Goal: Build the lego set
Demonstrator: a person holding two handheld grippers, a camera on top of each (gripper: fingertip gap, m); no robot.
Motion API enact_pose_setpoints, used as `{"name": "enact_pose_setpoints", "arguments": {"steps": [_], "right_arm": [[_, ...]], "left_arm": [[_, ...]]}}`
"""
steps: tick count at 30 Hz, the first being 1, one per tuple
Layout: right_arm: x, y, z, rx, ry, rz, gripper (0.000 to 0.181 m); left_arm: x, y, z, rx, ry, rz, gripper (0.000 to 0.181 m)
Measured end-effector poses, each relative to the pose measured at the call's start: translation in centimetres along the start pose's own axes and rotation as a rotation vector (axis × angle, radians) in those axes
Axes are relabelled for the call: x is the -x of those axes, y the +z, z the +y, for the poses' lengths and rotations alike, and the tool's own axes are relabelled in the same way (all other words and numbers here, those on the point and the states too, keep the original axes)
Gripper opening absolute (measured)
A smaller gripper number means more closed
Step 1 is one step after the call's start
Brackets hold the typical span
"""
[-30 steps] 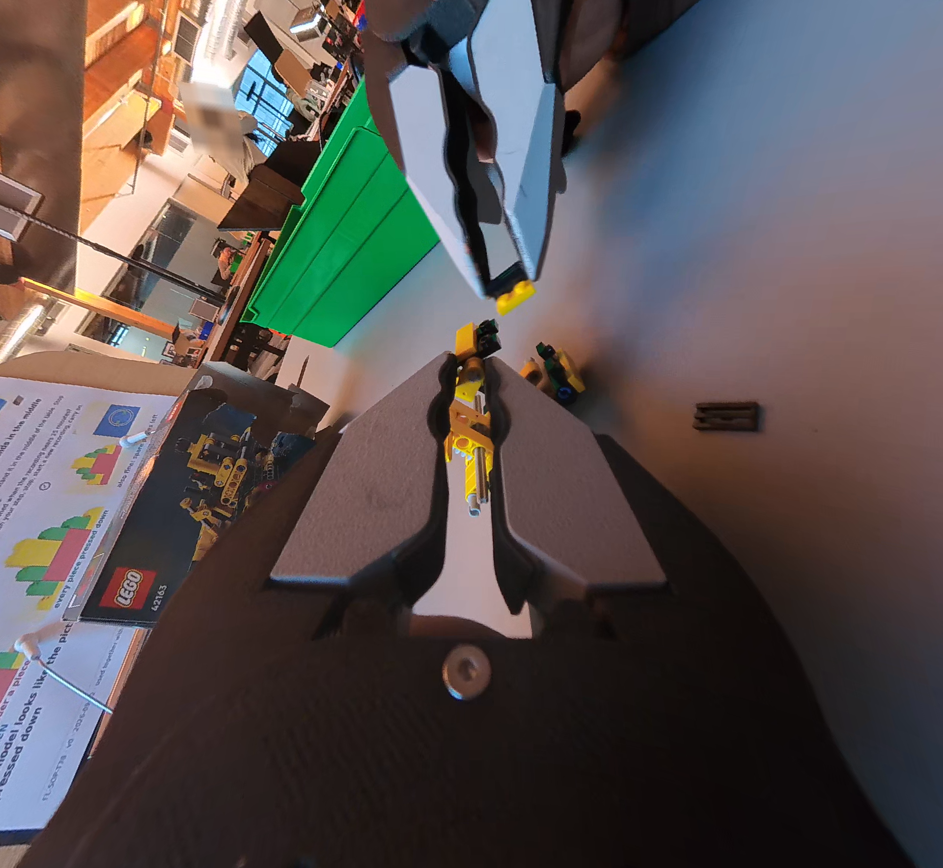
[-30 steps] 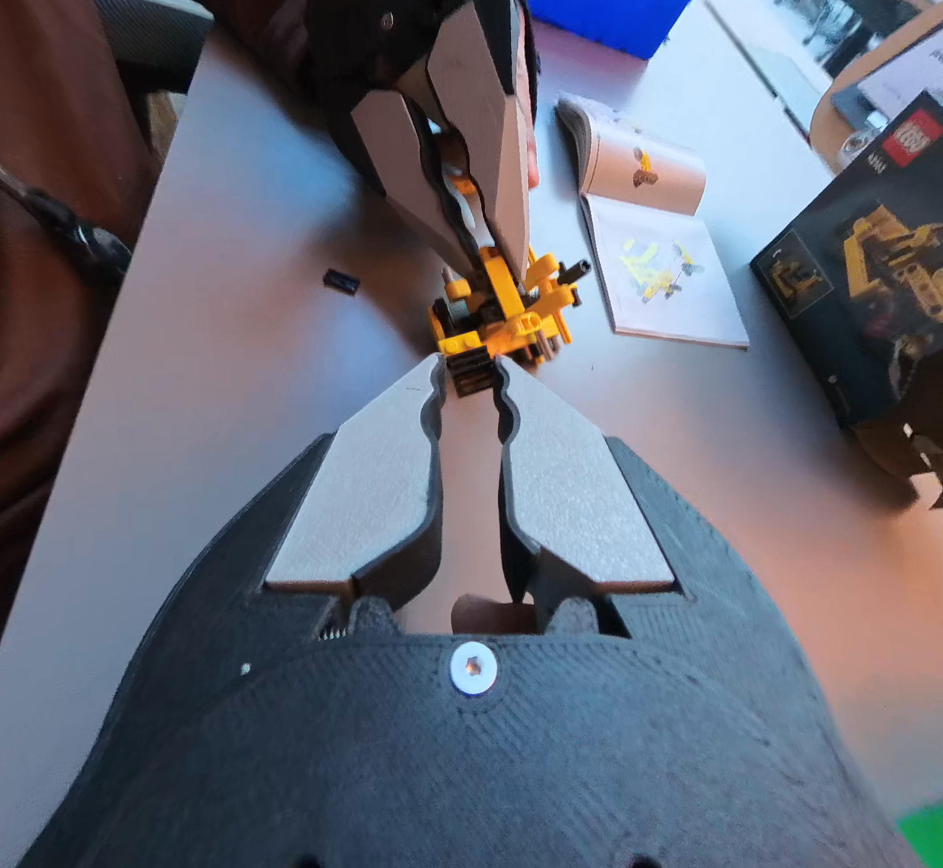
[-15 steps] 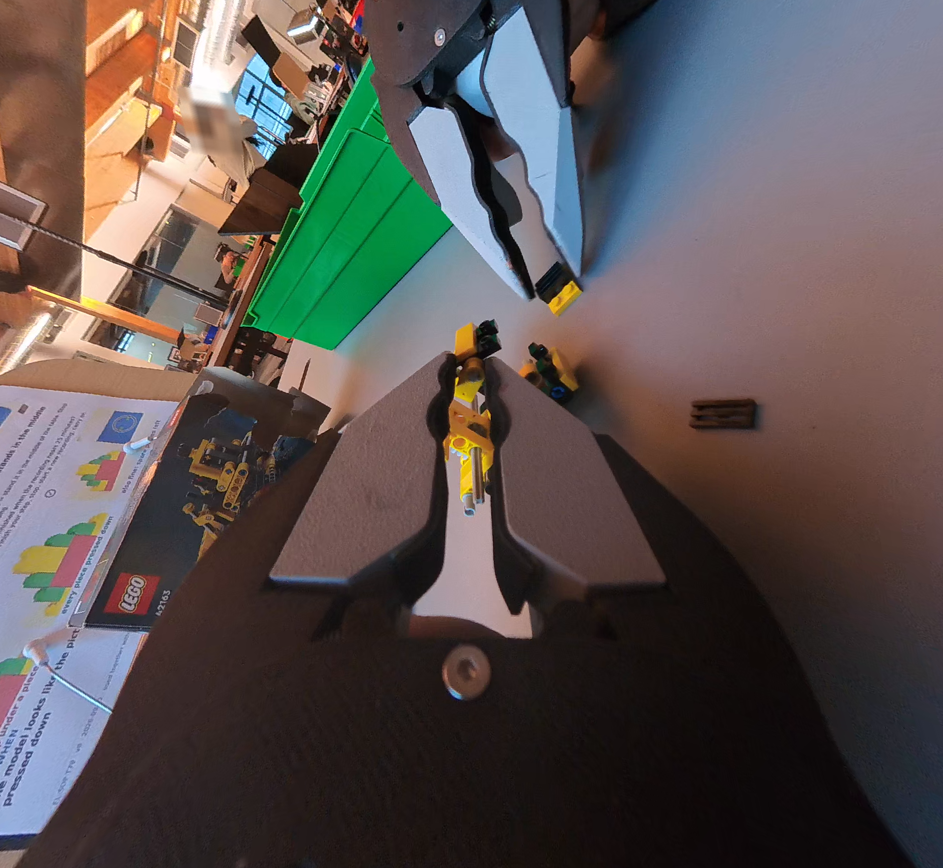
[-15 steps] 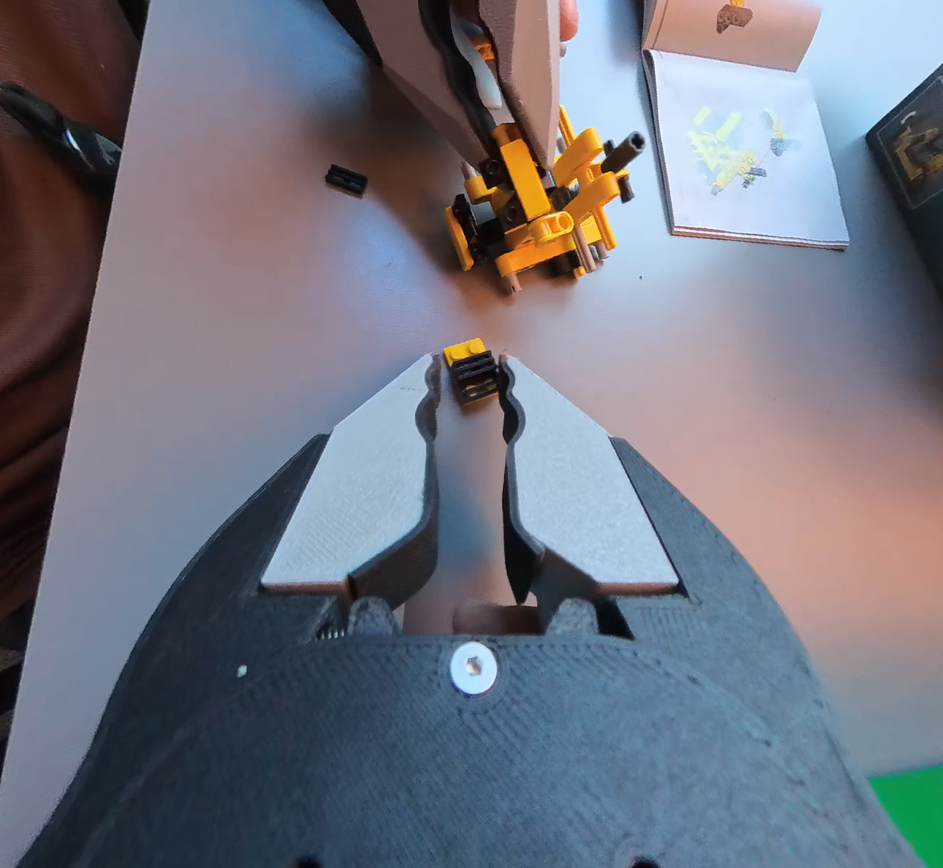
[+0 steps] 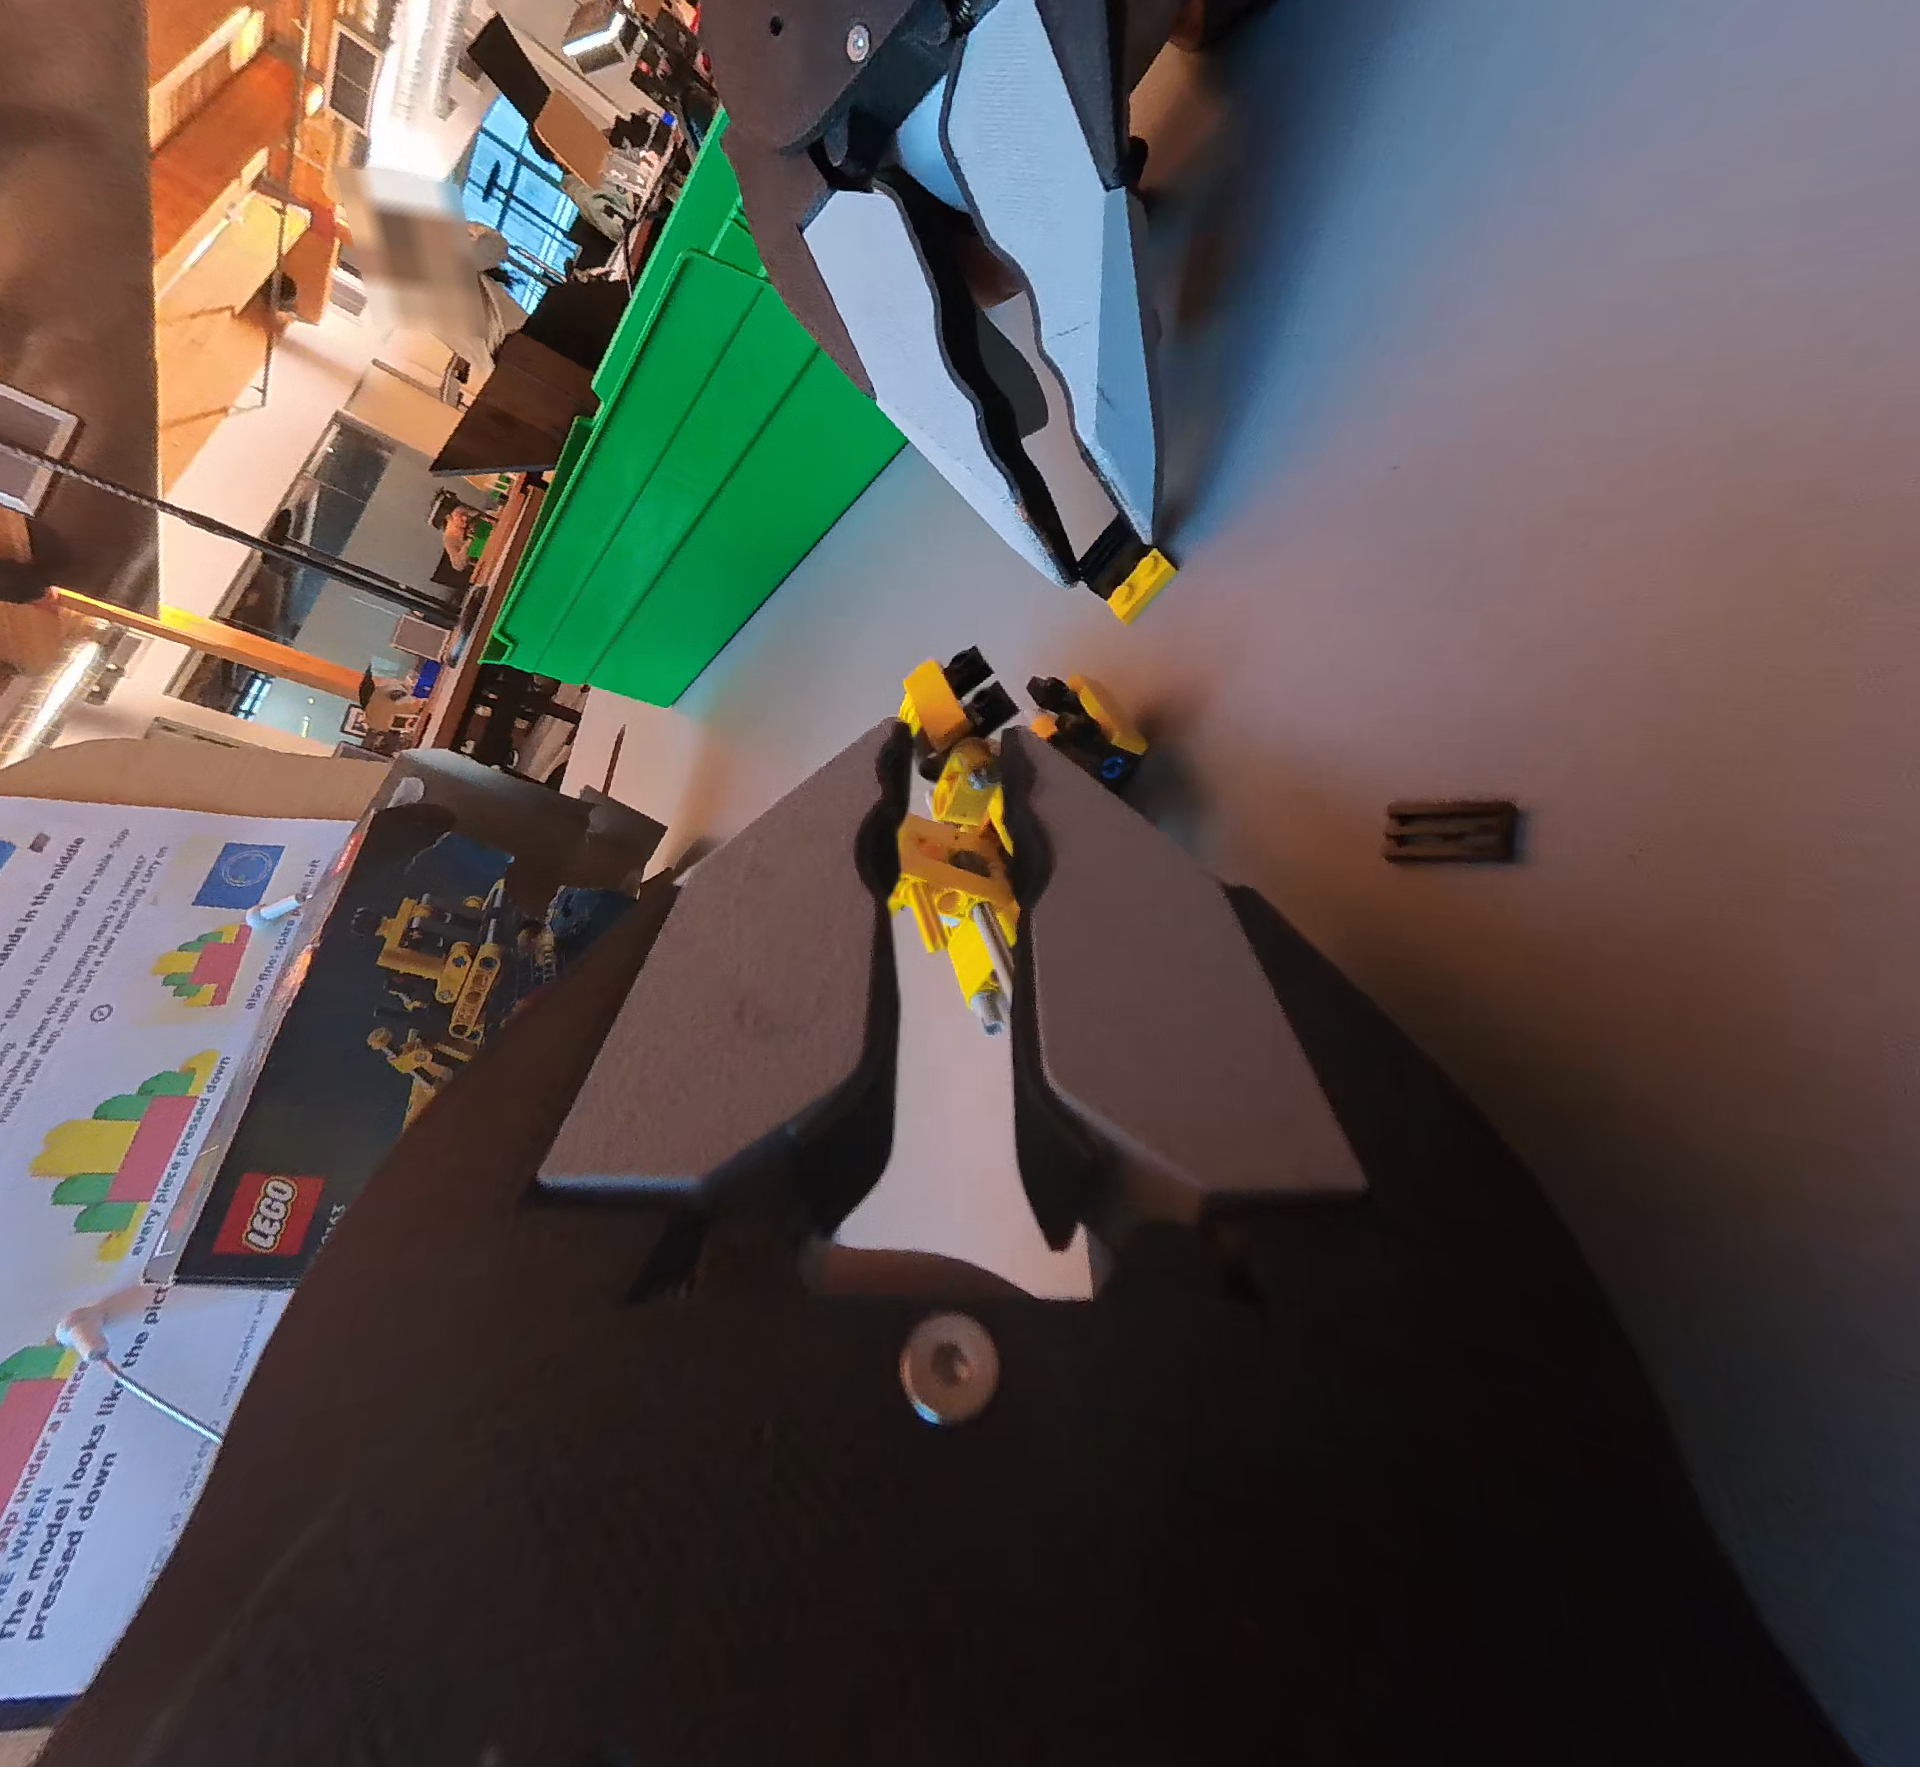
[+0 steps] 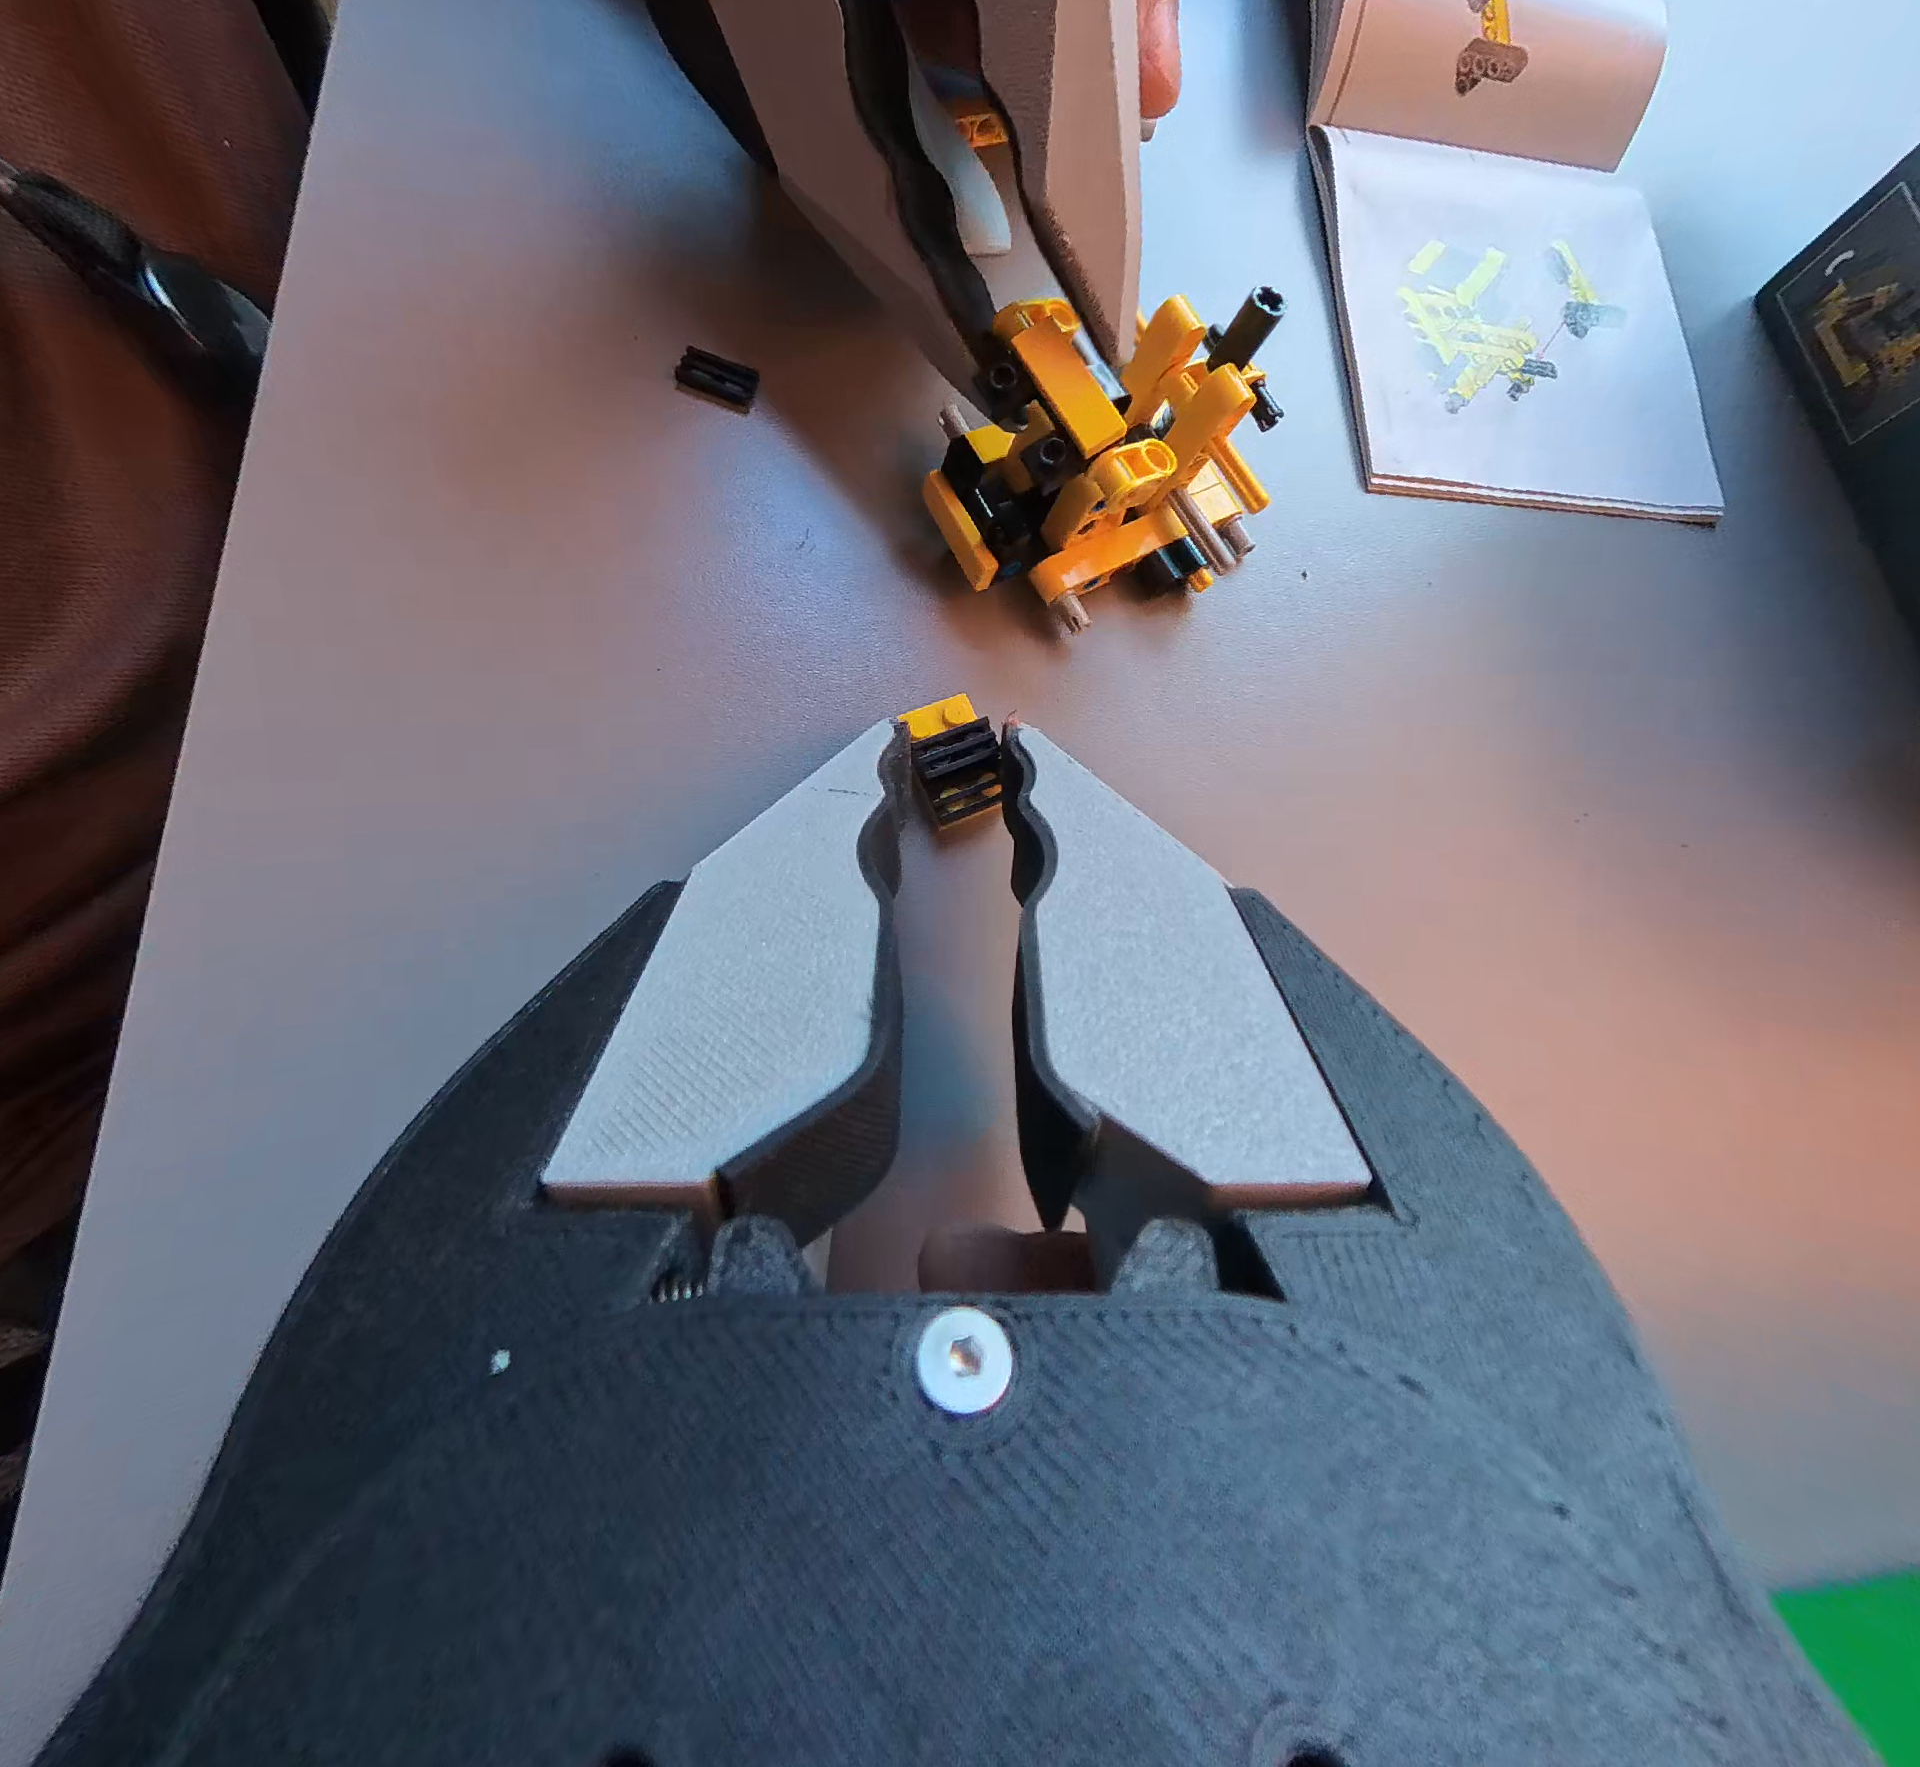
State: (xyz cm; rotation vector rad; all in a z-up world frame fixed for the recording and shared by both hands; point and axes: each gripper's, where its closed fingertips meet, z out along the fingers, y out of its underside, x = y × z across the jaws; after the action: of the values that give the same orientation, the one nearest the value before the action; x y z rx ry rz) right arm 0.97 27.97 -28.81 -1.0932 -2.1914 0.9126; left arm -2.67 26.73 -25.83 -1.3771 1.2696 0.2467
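Note:
A partly built yellow and black lego model (image 6: 1091,460) rests on the grey table (image 6: 520,678). My left gripper (image 5: 958,751) is shut on it; the model (image 5: 956,844) shows between the left fingers. In the right wrist view the left gripper (image 6: 1044,361) comes in from the top onto the model. My right gripper (image 6: 954,741) is shut on a small black grille piece with a yellow plate (image 6: 954,772), held apart from the model. In the left wrist view the right gripper (image 5: 1112,559) hangs above the model with that piece (image 5: 1141,587) at its tips.
A loose black grille piece (image 6: 715,377) lies on the table left of the model and also shows in the left wrist view (image 5: 1452,844). An open instruction booklet (image 6: 1507,315) and a dark lego box (image 6: 1849,315) lie to the right. Green bins (image 5: 686,470) stand behind.
My right gripper has pulled back from the model with the small black and yellow piece, leaving a gap. My left gripper and the model have stayed in place.

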Motion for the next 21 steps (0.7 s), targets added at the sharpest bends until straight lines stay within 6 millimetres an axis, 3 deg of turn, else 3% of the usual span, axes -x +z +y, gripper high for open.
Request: {"name": "enact_pose_setpoints", "arguments": {"steps": [13,21], "right_arm": [[-0.1,-0.7,-0.4,-0.029,0.023,0.072,0.013],[0.5,-2.4,-1.2,-0.106,0.099,0.167,0.013]], "left_arm": [[0.1,-0.6,-1.3,-0.029,-0.026,0.004,0.023],[-0.3,-1.2,-4.2,-0.069,-0.057,0.02,0.024]]}}
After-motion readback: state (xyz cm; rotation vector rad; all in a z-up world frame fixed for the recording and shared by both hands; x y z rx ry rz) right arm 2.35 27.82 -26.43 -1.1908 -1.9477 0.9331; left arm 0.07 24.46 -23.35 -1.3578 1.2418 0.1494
